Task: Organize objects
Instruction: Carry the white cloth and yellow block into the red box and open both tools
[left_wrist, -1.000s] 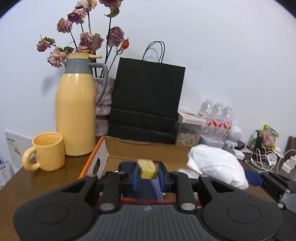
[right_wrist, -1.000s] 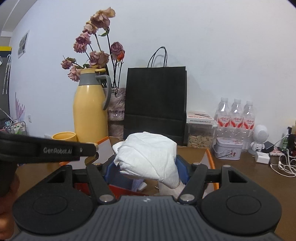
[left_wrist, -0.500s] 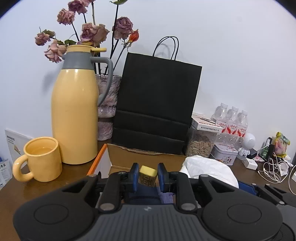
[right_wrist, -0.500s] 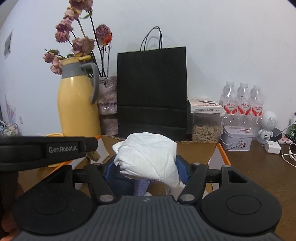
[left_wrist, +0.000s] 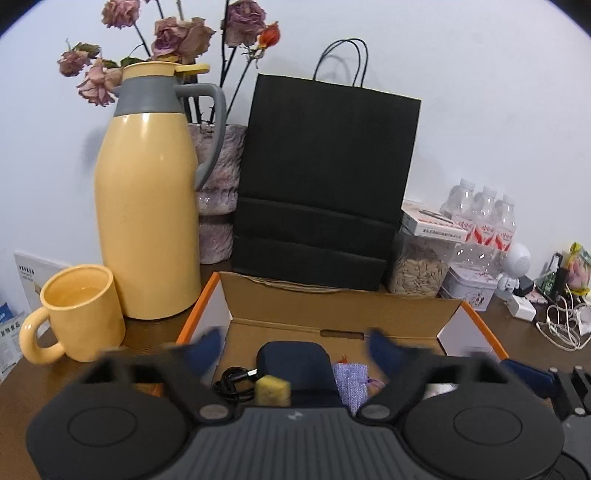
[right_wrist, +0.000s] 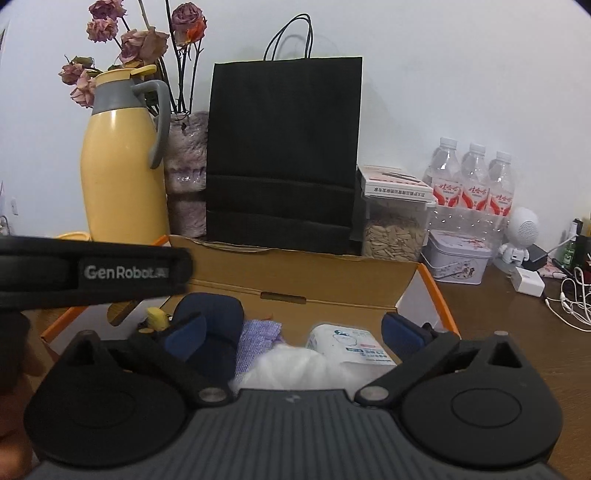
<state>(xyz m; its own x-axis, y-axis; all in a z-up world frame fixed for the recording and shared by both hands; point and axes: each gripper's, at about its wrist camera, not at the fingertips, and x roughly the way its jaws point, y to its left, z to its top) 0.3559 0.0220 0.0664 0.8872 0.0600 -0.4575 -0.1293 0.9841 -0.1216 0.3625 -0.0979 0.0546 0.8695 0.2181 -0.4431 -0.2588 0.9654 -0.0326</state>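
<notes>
Releasing: left gripper (left_wrist: 295, 349) now spread, yellow block (left_wrist: 272, 390) dropped in box (left_wrist: 343, 308) | right gripper (right_wrist: 295, 332) spread, white cloth (right_wrist: 295, 365) dropped

left tongs (left_wrist: 295, 349) tips motion-blurred, white cloth (right_wrist: 295, 363) partly hidden behind right tongs' body

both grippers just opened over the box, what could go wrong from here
1. The white cloth lies bunched right under the open right gripper; its fingers may snag it when pulling away.
2. The left gripper sits near the yellow mug, which seems to hold liquid; a sideways swing could knock it.
</notes>
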